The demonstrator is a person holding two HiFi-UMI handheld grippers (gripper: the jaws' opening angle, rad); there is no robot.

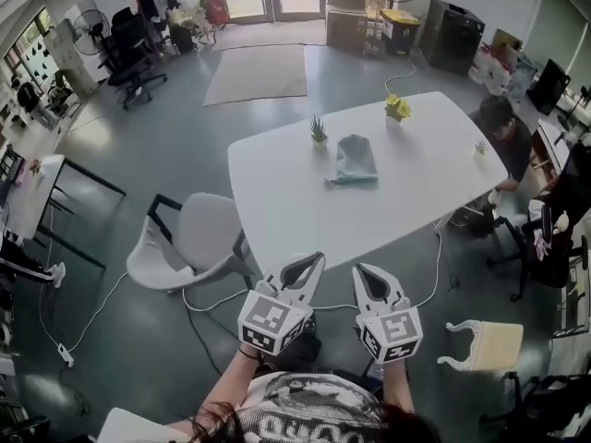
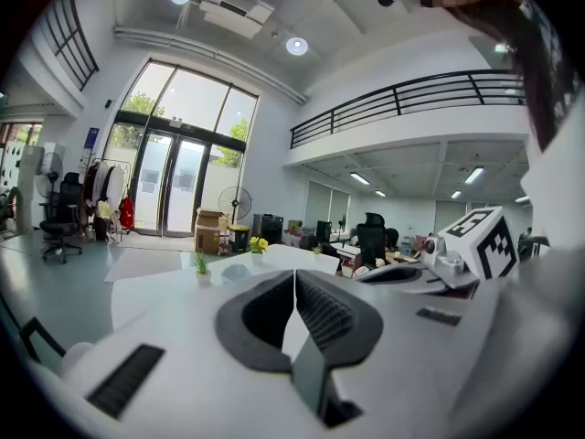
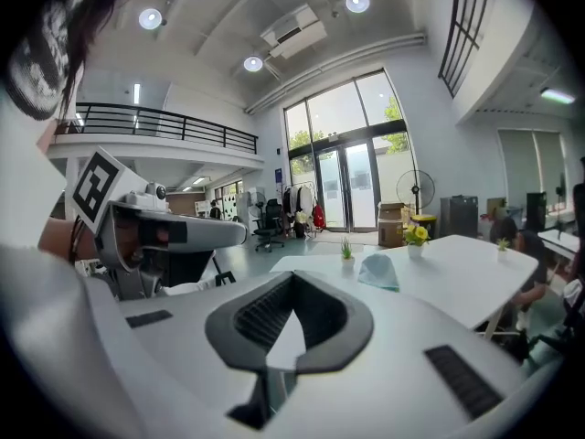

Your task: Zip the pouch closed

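Note:
A pale teal pouch (image 1: 354,161) lies on the white table (image 1: 277,210), near its far side; it also shows as the pouch (image 3: 378,270) in the right gripper view. In the left gripper view only a bit of the pouch (image 2: 236,270) peeks over the jaws. My left gripper (image 1: 315,258) and right gripper (image 1: 359,269) are both shut and empty. They hang side by side just short of the table's near edge, well away from the pouch.
A small green plant (image 1: 318,129) and a yellow flower pot (image 1: 398,108) stand beyond the pouch. A grey chair (image 1: 185,243) stands left of the table. A person (image 1: 503,132) sits at the table's right end. Cables (image 1: 212,303) run on the floor.

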